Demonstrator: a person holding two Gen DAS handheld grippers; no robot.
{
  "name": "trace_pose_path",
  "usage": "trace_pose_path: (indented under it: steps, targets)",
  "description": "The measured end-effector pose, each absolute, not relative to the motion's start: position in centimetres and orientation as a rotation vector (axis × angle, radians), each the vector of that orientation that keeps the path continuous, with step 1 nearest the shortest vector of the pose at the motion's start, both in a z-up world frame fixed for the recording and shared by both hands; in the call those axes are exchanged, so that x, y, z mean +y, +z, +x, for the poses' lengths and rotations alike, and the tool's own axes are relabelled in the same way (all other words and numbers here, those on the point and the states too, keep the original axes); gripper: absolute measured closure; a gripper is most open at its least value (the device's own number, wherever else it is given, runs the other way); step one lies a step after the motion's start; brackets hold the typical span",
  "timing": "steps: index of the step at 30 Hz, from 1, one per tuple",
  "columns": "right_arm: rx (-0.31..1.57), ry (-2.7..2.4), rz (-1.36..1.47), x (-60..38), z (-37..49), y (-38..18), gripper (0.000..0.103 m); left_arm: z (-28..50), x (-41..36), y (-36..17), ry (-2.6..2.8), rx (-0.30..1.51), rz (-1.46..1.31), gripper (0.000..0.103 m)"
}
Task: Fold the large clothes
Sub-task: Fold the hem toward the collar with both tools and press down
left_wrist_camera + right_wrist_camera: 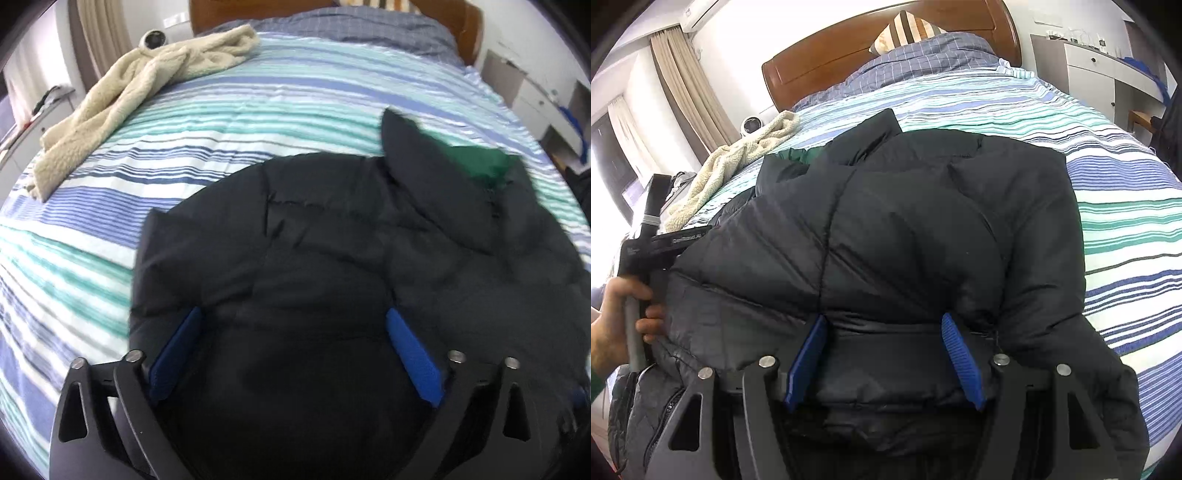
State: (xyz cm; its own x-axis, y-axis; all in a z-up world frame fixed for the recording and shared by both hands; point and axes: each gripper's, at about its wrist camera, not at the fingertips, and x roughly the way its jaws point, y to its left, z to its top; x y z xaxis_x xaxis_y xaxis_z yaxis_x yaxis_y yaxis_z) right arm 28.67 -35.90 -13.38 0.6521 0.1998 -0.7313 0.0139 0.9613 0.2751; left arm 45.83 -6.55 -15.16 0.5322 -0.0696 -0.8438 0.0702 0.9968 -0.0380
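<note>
A black puffer jacket (332, 251) with a green lining patch (476, 162) lies on the striped bed; it also fills the right wrist view (905, 229). My left gripper (293, 321) is open wide, its blue pads (177, 354) low over the jacket's near part, with nothing clamped between them. My right gripper (882, 325) has its blue pads (962, 362) partly closed around a thick bunch of the jacket's near hem, pressing into it. The left gripper's handle and the hand on it (631, 295) show at the jacket's left edge.
A cream fleece garment (140, 92) lies at the far left of the striped bedspread (277, 103). A grey-blue quilt (923, 59) and striped pillow (905, 29) sit by the wooden headboard (820, 62). White cabinets (1100, 70) stand to the right.
</note>
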Motion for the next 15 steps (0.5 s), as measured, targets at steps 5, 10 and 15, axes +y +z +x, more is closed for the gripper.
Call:
trace_pose_path:
  steps: [5,10,15]
  targets:
    - [0.848,0.109,0.274,-36.0,28.6,-13.3,0.036,38.7,-4.0,-12.8,-0.217,0.932,0.02,0.003]
    - [0.845,0.105,0.264,-35.9,28.6,-13.3,0.036,38.2,-2.9,-16.8,-0.217,0.976,-0.013,0.001]
    - [0.844,0.102,0.264,-35.8,28.6,-13.3,0.036,37.7,-3.7,-16.4,-0.172,0.95,0.021,0.001]
